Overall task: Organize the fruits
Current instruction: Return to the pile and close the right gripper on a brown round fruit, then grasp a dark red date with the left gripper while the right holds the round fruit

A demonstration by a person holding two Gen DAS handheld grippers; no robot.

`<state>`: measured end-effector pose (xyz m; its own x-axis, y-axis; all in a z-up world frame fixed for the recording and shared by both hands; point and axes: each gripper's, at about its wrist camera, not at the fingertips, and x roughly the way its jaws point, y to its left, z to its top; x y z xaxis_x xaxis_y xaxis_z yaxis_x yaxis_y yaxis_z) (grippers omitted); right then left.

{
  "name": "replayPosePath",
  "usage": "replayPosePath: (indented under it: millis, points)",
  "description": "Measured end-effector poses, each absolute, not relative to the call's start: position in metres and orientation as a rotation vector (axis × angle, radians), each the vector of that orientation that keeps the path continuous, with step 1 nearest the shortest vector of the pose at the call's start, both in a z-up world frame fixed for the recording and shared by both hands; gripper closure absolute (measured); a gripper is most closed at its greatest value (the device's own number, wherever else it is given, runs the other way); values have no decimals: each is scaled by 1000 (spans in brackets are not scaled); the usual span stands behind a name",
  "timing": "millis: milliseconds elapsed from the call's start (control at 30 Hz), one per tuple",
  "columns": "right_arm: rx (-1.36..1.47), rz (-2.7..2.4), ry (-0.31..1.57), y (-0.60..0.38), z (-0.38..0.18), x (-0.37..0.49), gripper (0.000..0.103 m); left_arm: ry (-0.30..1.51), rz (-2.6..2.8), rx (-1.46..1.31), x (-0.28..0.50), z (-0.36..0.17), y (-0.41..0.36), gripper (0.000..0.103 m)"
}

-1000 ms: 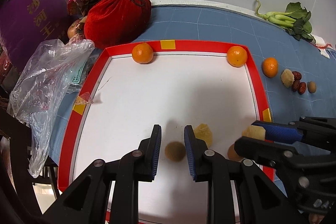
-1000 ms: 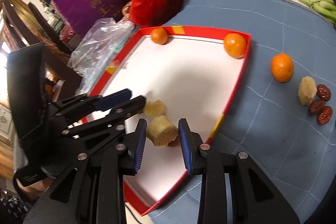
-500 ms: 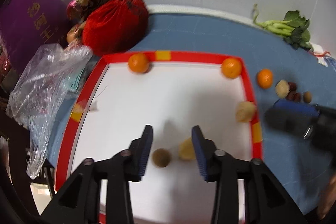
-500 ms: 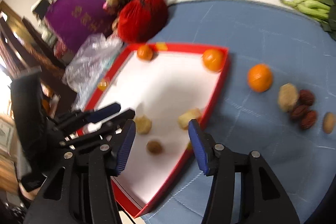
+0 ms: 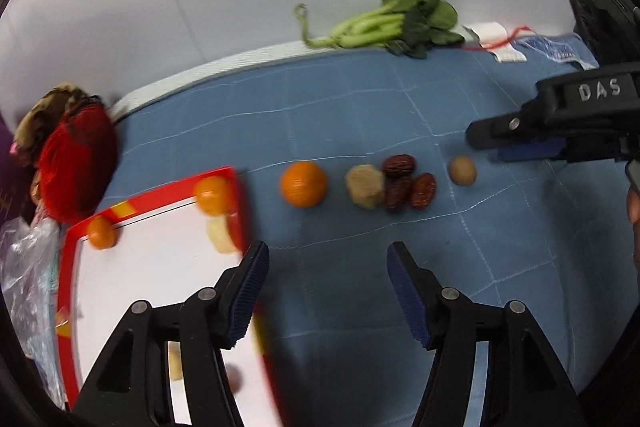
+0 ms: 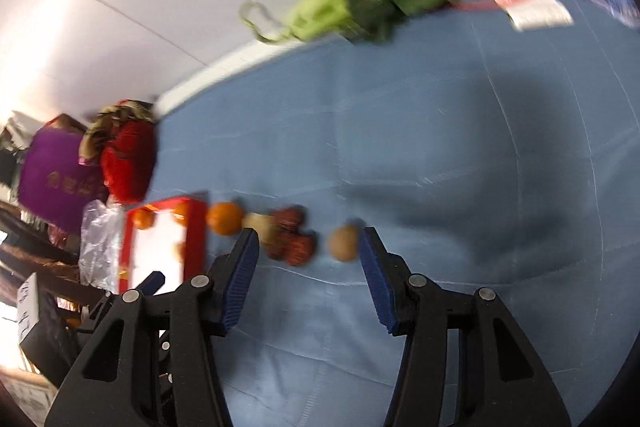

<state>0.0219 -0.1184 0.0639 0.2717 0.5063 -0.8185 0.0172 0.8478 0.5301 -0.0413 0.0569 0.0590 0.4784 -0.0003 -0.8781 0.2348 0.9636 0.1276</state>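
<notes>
On the blue mat lies a row of fruit: an orange (image 5: 303,183), a pale yellow chunk (image 5: 364,185), three red dates (image 5: 408,182) and a small brown round fruit (image 5: 462,170). My left gripper (image 5: 327,277) hovers over bare mat below this row, its jaws opening with nothing between them. The red-rimmed white tray (image 5: 156,195) at left holds two oranges (image 5: 214,195) and a pale chunk (image 5: 220,235). My right gripper (image 6: 308,251) stands open above the dates (image 6: 294,241) and the brown fruit (image 6: 344,243), holding nothing. It also shows at the right edge of the left wrist view (image 5: 520,147).
Leafy greens (image 5: 394,21) lie at the mat's far edge by the white wall, with a white tag (image 5: 496,37) on red string beside them. A red drawstring bag (image 5: 74,173), patterned cloth, a purple box (image 6: 54,183) and a clear plastic bag (image 6: 100,243) crowd the tray's left side.
Both grippers let go of their pieces on the tray, opened, and swung right off the tray to the row of fruit on the mat.
</notes>
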Motion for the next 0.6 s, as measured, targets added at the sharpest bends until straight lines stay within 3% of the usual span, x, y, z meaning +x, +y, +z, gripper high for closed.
replayPosePath:
  millis: [200,267,500,600]
  points:
    - [440,324,1317,-108,45,27,52,1089,-182,205,-34,50,45,40]
    - [393,310,1320,-102,41,28,56,1091,-203,200,-34,50,42,40]
    - [359,245,1317,-101,26,35,82,1068,-266,200,-34,49,32,40]
    - [338,249,1316,-99,30,32,82,1059,-301,205,-28,46,25,42]
